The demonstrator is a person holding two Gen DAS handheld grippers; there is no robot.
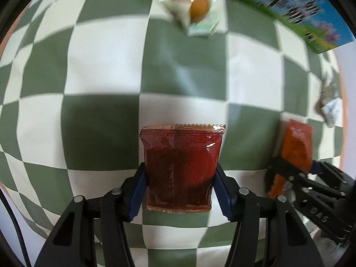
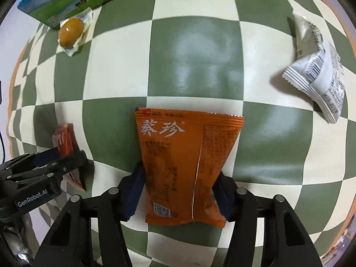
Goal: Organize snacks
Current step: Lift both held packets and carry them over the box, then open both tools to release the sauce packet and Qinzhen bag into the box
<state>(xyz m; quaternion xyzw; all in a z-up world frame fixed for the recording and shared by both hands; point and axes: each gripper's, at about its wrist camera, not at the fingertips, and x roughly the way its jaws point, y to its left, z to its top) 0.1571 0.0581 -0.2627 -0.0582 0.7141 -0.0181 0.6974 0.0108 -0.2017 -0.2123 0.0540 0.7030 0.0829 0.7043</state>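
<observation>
- In my left wrist view, the dark red snack packet [image 1: 181, 169] stood in the lower centre of the frame, clamped between the blue pads of the left gripper [image 1: 180, 191], which pressed on both its side edges
- In my right wrist view, the orange snack packet [image 2: 189, 166] filled the lower centre in the same way, pinched at its waist by the right gripper [image 2: 180, 197], its printed back seam facing the camera
- Both packets hung above the green-and-white checkered cloth [image 1: 100, 66], with the grippers pointing down at it
- I could see each gripper from the other camera: the right one with its orange packet at the lower right edge of the left view, the left one with its red packet at the lower left edge of the right view
- A clear-wrapped round brown snack [image 2: 72, 32] lay on the cloth in the upper left of the right view, just beside a blue and green printed box [image 2: 55, 2] along the top edge
- A white and grey crumpled packet [image 2: 318, 75] with a barcode lay on the cloth in the upper right of the right view, well apart from the others
</observation>
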